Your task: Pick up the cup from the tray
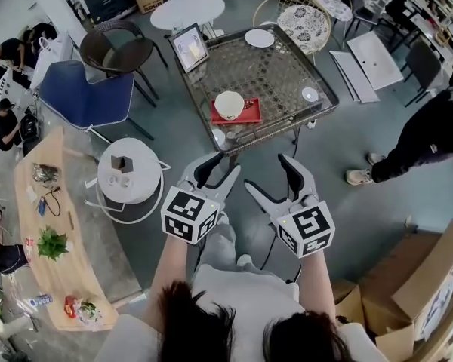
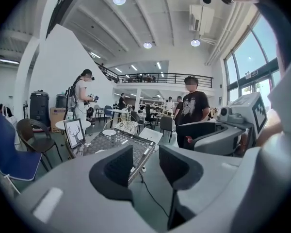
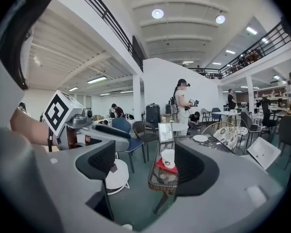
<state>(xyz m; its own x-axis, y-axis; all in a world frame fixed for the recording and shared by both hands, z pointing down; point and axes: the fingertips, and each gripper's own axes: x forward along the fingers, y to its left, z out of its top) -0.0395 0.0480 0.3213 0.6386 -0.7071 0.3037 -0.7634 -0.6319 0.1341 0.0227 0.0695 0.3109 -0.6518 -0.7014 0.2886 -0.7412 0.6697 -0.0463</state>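
Wicker table [image 1: 287, 89]: white cup [image 1: 229, 104] upright on red tray [image 1: 249, 115].

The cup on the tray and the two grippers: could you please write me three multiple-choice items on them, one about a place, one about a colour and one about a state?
1. Where does the cup stand?
A. on the tray
B. on a shelf
C. in a sink

2. What colour is the tray?
A. green
B. red
C. yellow

3. How do the jaws of the left gripper and the right gripper stand?
A. shut on the cup
B. apart, gripping nothing
C. shut on the tray

Answers:
1 A: the head view shows the cup resting on the tray.
2 B: the tray shows red around the white cup.
3 B: each gripper view shows a clear gap between its jaws, and the cup stands far ahead of them.
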